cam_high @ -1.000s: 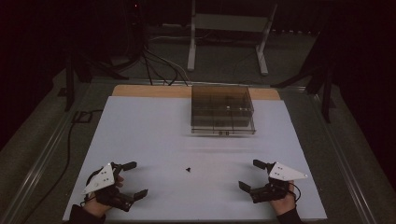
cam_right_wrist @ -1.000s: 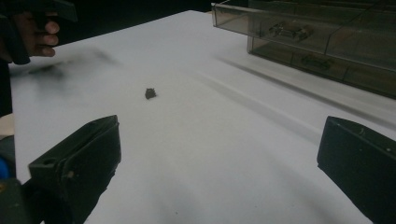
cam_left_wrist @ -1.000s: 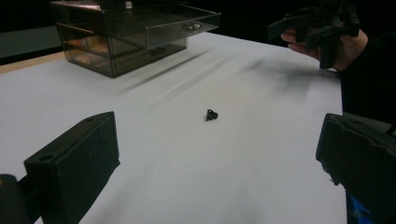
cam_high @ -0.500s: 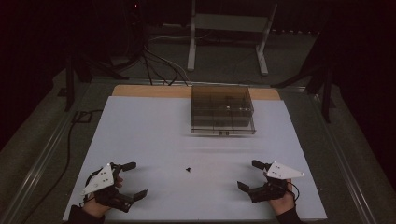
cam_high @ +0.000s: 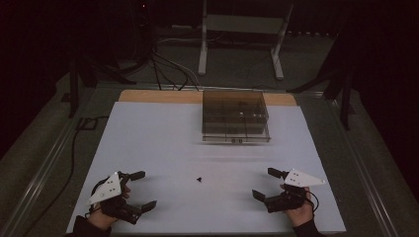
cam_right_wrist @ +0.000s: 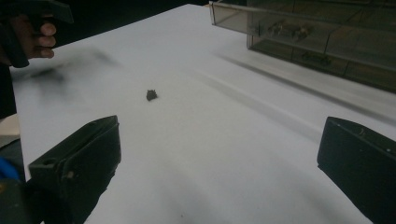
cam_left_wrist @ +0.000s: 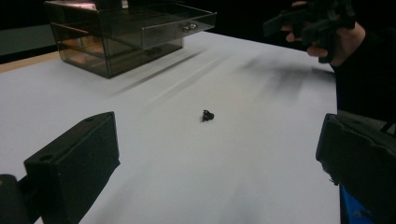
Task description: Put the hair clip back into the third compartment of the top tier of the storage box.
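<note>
Grippers rest at the near edge of a white surface in the high view, each held in a hand. The landmark is a small black part lying alone on the white sheet. The left gripper sits well to the left of that part and slightly nearer the person, its jaws spread wide with nothing between them. The right gripper sits well to the right of the part, jaws likewise spread and empty. A smoky transparent drawer box stands well beyond the part, toward the far side, with one lower drawer pulled slightly forward.

From the left gripper view, the small black part lies ahead of the two spread jaws, roughly midway between them and apart from both. The drawer box stands beyond the part to the upper left, and the right gripper hangs in a hand beyond the part to the upper right.

From the right gripper view, the small black part lies ahead of the spread jaws, closer to the left one. The drawer box stands beyond it to the upper right; the other hand shows beyond it at the upper left.
</note>
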